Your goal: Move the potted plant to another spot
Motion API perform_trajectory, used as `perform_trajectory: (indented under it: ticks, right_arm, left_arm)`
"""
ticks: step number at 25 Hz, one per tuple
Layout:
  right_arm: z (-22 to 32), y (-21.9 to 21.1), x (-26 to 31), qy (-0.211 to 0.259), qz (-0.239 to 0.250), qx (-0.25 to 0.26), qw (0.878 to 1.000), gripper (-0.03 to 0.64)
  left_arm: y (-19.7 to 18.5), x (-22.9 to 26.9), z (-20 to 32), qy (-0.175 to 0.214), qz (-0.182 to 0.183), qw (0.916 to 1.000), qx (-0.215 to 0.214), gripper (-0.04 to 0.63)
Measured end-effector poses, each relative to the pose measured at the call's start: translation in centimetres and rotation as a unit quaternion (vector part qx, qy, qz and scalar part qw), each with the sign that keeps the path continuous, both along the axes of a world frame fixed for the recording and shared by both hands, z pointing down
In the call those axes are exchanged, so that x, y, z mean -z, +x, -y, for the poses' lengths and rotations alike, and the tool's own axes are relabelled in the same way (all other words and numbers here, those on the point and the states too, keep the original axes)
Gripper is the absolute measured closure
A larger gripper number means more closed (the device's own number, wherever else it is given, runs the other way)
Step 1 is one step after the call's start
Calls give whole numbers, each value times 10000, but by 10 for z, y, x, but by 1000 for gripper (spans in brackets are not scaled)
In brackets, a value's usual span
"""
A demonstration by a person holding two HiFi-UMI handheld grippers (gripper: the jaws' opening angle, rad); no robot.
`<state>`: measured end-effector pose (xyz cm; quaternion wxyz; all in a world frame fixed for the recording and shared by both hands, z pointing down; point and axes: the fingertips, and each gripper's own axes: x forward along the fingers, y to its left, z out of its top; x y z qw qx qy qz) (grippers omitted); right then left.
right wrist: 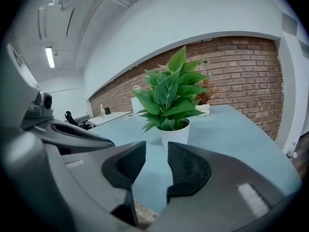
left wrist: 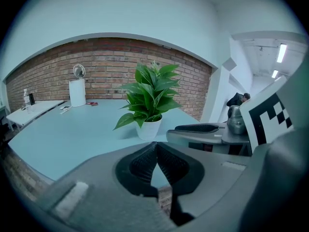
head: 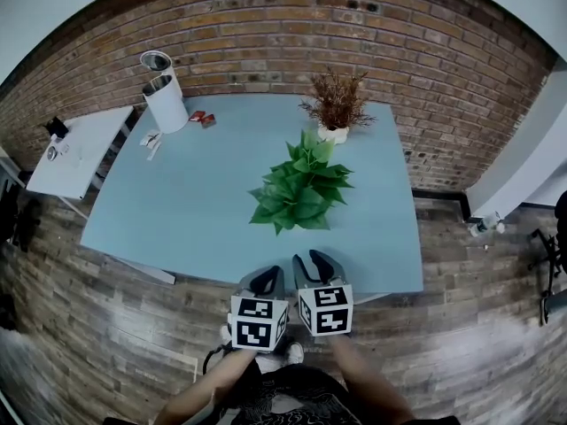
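Observation:
A green leafy plant point(head: 301, 191) in a white pot stands at the middle of the light blue table point(head: 177, 211). Both grippers hover side by side at the table's near edge, short of the plant. My left gripper point(head: 266, 279) is shut, its pads meeting with nothing between them. My right gripper point(head: 314, 261) is open with a narrow empty gap. In the left gripper view the white pot point(left wrist: 148, 128) sits ahead of the closed jaws point(left wrist: 155, 149). In the right gripper view the pot point(right wrist: 175, 134) stands straight beyond the gap point(right wrist: 157, 153).
A dried brown plant point(head: 337, 104) in a small white pot stands at the table's far edge by the brick wall. A tall white container point(head: 166, 96) and small red items point(head: 202, 118) are at the back left. A white side table point(head: 75, 149) stands to the left.

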<state>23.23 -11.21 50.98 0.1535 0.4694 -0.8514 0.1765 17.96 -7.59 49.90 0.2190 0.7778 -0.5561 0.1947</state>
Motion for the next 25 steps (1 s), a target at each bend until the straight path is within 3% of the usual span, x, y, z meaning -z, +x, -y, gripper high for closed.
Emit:
perform_trajectory:
  ticks: [9, 25]
  right_arm:
    - [35, -9, -20, 83, -412, -200, 9989, 425]
    - [95, -24, -57, -117, -864, -855, 9925, 222]
  left_arm:
    - [-20, -6, 27, 65, -79, 9999, -55, 595]
    - [-54, -15, 77, 4, -148, 9982, -576, 595]
